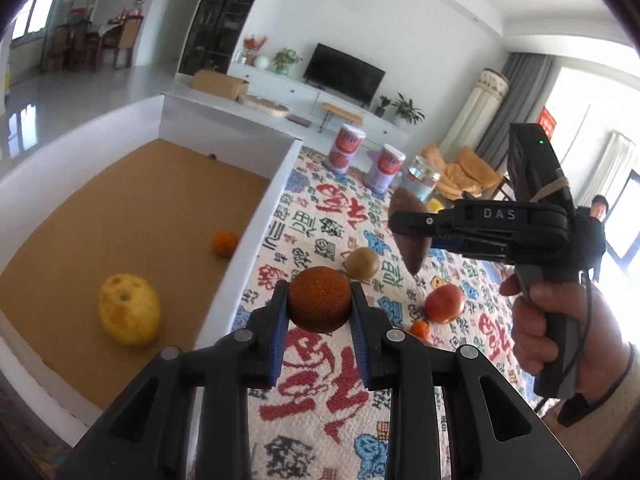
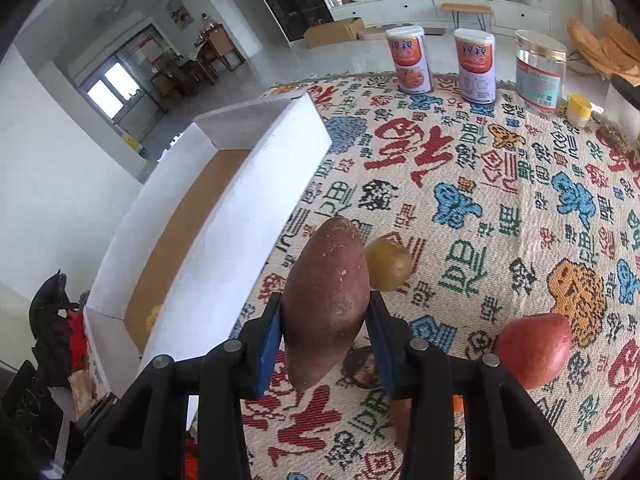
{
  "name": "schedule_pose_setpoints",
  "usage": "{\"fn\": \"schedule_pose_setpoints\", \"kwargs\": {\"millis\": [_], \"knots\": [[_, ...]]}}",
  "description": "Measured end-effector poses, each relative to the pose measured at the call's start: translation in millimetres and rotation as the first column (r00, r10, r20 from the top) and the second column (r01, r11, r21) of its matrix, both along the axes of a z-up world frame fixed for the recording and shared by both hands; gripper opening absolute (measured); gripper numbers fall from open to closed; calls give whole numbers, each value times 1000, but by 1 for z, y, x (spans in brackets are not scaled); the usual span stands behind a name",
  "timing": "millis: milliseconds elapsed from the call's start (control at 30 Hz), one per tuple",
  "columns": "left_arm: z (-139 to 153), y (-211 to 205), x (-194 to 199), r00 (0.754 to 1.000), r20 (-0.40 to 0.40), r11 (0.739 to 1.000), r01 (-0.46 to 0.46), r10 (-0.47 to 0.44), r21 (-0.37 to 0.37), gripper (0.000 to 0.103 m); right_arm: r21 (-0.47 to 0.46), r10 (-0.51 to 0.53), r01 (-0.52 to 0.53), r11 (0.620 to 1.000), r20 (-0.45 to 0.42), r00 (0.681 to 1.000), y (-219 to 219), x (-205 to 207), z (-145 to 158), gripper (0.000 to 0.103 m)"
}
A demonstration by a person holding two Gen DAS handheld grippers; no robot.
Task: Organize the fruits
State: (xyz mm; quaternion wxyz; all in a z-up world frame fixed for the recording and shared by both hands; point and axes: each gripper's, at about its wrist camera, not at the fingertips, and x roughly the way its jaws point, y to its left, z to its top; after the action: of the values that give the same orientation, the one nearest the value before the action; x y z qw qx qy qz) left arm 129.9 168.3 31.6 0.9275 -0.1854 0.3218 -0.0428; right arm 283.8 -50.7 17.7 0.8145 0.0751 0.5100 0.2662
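Observation:
My left gripper (image 1: 319, 300) is shut on a dark orange fruit (image 1: 319, 298), held above the patterned cloth just right of the white box (image 1: 256, 236). The box holds a yellow fruit (image 1: 129, 309) and a small orange (image 1: 225, 243). My right gripper (image 2: 326, 312) is shut on a purple sweet potato (image 2: 326, 300) and holds it above the cloth; it shows in the left wrist view (image 1: 412, 229) with the sweet potato (image 1: 412, 254) hanging down. On the cloth lie a green-brown fruit (image 1: 362, 263), a red apple (image 1: 444, 303) and a small orange fruit (image 1: 420, 329).
Two printed cans (image 2: 410, 60) (image 2: 476, 66) and a clear jar (image 2: 540, 70) stand at the cloth's far edge, with a small yellow-capped container (image 2: 578, 110) beside them. The box's white wall (image 2: 248, 216) runs along the left of the cloth.

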Motion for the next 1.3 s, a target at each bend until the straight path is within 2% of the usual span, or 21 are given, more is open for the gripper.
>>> {"fn": "schedule_pose_setpoints", "kwargs": {"millis": [67, 133, 233, 333, 367, 400, 467, 500, 533, 567, 600, 733, 767, 833, 933, 1033, 1133, 1233, 1300], "knots": [[2, 33, 6, 993, -43, 993, -105, 108, 53, 28, 60, 96, -97, 993, 27, 995, 39, -11, 19, 41], [-7, 65, 15, 976, -102, 978, -185, 194, 92, 28, 77, 198, -202, 976, 58, 978, 86, -25, 28, 41], [-30, 95, 23, 935, -188, 943, -263, 301, 203, 29, 16, 314, -317, 948, 106, 944, 154, -46, 24, 41], [-49, 106, 23, 912, -235, 931, -282, 335, 231, 31, -90, 380, -371, 924, 123, 917, 205, -52, 1, 41], [-54, 106, 21, 906, -240, 925, -293, 349, 241, 42, -129, 394, -379, 916, 125, 911, 216, -52, -8, 41], [-55, 106, 17, 903, -234, 920, -304, 361, 249, 60, -163, 405, -385, 908, 115, 907, 226, -53, -16, 42], [-52, 101, 10, 905, -192, 908, -326, 381, 264, 78, -182, 394, -373, 910, 90, 915, 232, -49, -25, 45], [-49, 98, 6, 908, -173, 906, -332, 382, 263, 78, -167, 377, -358, 919, 98, 921, 227, -49, -21, 53], [-46, 92, 5, 915, -159, 911, -325, 372, 255, 78, -138, 361, -344, 929, 121, 925, 219, -49, -15, 60], [-42, 87, 2, 923, -147, 917, -315, 356, 245, 78, -113, 350, -335, 935, 152, 924, 209, -52, -6, 75], [-36, 78, 0, 932, -132, 924, -301, 337, 235, 78, -105, 340, -326, 940, 193, 920, 195, -57, 6, 84], [-12, 20, -12, 977, -56, 958, -189, 205, 214, 84, -145, 301, -266, 953, 350, 887, 130, -83, 40, 92], [-7, 4, -16, 986, -43, 966, -151, 163, 210, 86, -163, 284, -238, 957, 379, 881, 110, -90, 43, 100], [-8, -32, -21, 996, -44, 979, -65, 75, 193, 86, -206, 239, -163, 965, 432, 869, 65, -103, 41, 103], [-29, -84, -22, 995, -85, 984, 65, -51, 165, 87, -279, 166, -36, 959, 458, 873, -7, -117, 17, 103], [-65, -125, -20, 984, -145, 970, 133, -105, 201, 87, -301, 55, 80, 950, 413, 909, -82, -125, -21, 103], [-98, -144, -14, 976, -189, 956, 155, -108, 251, 87, -338, -41, 161, 927, 335, 941, -145, -132, -63, 103], [-115, -146, -15, 977, -195, 944, 143, -87, 296, 87, -341, -127, 223, 913, 281, 951, -189, -141, -97, 103], [-125, -140, -11, 973, -222, 950, 127, -63, 286, 87, -343, -172, 256, 904, 257, 951, -207, -143, -113, 103]]}}
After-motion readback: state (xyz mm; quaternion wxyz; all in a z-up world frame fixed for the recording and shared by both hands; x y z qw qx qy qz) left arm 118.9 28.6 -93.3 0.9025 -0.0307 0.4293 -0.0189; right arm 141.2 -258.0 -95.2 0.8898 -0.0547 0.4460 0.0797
